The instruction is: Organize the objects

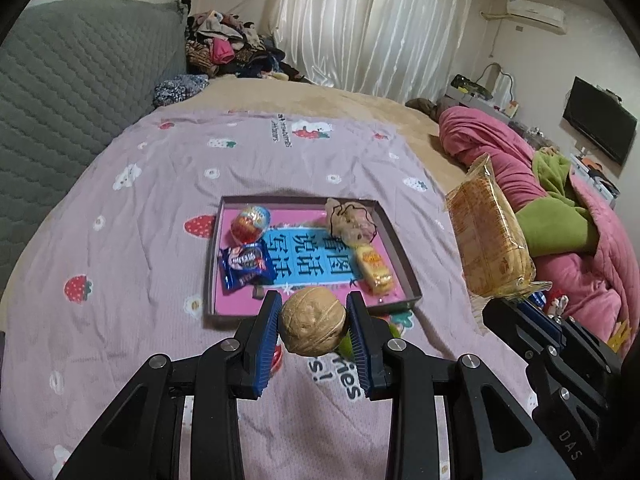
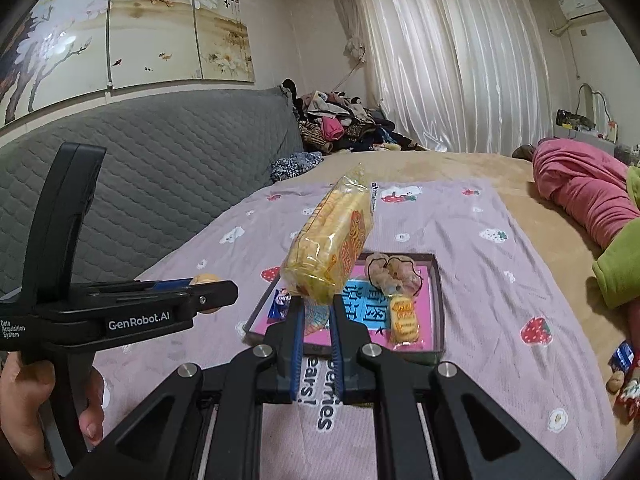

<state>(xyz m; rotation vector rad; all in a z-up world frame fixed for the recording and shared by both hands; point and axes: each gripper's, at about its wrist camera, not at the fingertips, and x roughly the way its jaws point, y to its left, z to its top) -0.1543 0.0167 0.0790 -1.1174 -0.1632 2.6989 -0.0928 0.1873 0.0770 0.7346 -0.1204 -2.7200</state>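
Two tongs hang above a lilac strawberry-print bedsheet. At left, the left tongs are clamped on a round tan walnut, held over the near rim of a shallow dark-edged pink tray. Inside lie a foil ball, a blue biscuit packet and a small yellow cake packet. At right, the right tongs pinch a clear-wrapped yellow cake pack by its lower end, long axis tilted up and away. Open sheet surrounds the tray; a pink quilt bounds the right.

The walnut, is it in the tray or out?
Out. The walnut is clamped in the left gripper, short of the tray.
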